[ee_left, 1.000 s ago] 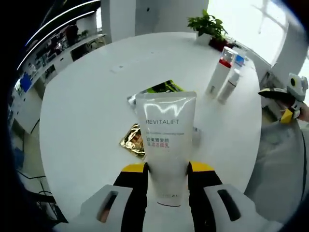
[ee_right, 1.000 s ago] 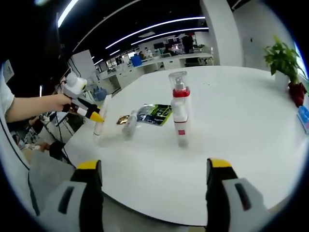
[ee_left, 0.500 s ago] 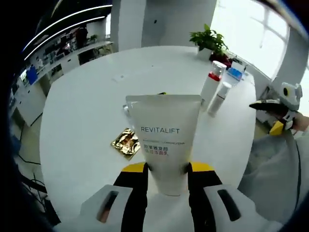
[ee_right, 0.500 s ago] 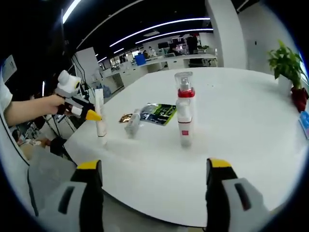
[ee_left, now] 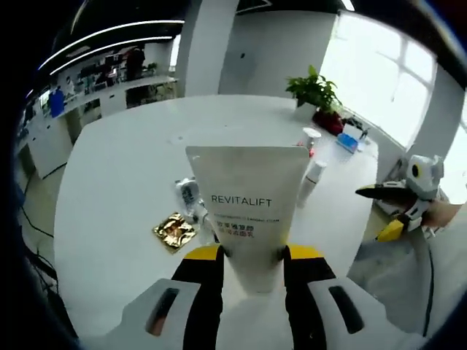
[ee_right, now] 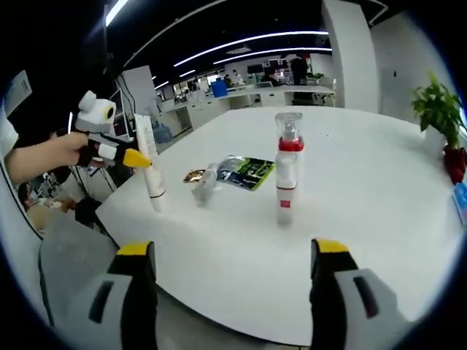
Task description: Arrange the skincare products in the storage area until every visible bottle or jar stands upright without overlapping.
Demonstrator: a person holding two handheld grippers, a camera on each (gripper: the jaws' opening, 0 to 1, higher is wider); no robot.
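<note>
My left gripper (ee_left: 252, 257) is shut on a white REVITALIFT tube (ee_left: 250, 208), gripped near its cap end with the flat end up. In the right gripper view the same tube (ee_right: 150, 166) stands nearly upright, cap down, at the table's near-left edge, with the left gripper (ee_right: 117, 153) and a hand beside it. A tall white bottle with a red collar and clear cap (ee_right: 286, 173) stands upright mid-table. A small white bottle (ee_right: 204, 182) lies on its side near the sachets. My right gripper (ee_right: 230, 262) is open, off the table's front edge.
A green sachet (ee_right: 248, 171) and a gold sachet (ee_left: 173, 230) lie flat on the round white table (ee_right: 365, 219). A potted plant (ee_left: 314, 87) and a blue item (ee_left: 346, 142) sit at the far edge. A slim white bottle (ee_left: 312, 179) stands by the tall one.
The left gripper has raised the tube and brought it more upright, closer to the table's edge. The small bottle now shows beside it. The right gripper has barely moved.
</note>
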